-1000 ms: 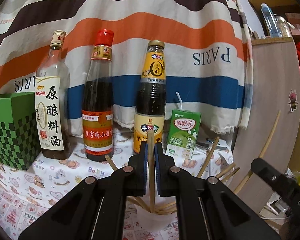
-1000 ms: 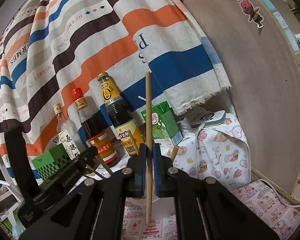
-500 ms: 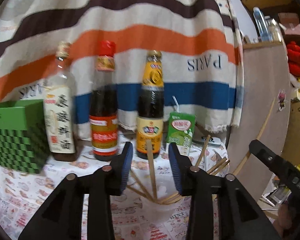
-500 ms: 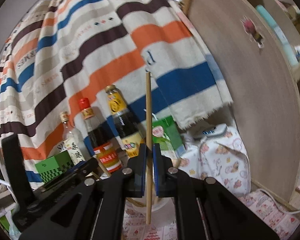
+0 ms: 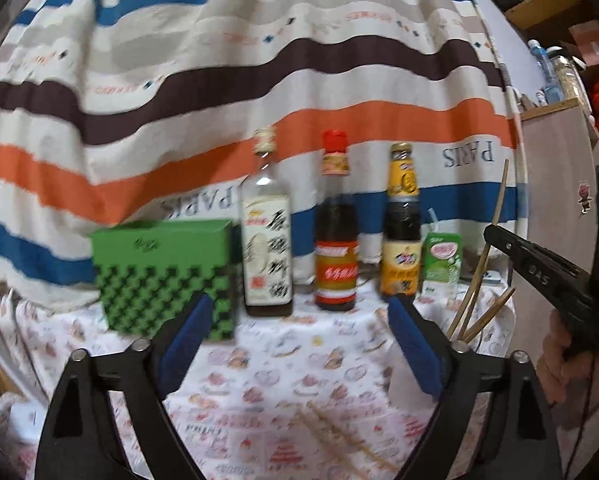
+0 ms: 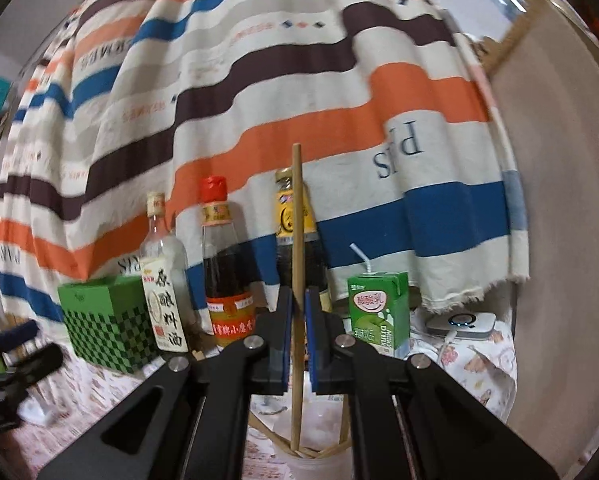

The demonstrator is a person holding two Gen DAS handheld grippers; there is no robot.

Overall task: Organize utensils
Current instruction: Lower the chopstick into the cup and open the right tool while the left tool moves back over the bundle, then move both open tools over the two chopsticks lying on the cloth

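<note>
Left gripper (image 5: 295, 344) was seen spread wide, jaws just opened, nothing between them; loose chopsticks (image 5: 339, 446) lay on the cloth below. Right gripper (image 6: 298, 344) was pressed onto an upright chopstick (image 6: 296, 240), its tip inside the white cup (image 6: 319, 456).

three bottles (image 5: 335, 224), one green box (image 5: 163, 276), one drink carton (image 5: 441, 262)

Green checkered box (image 5: 161, 276), red-capped bottle (image 5: 335, 226), striped orange-blue-brown cloth (image 5: 259, 60), blue-padded fingers (image 5: 413, 348).
</note>
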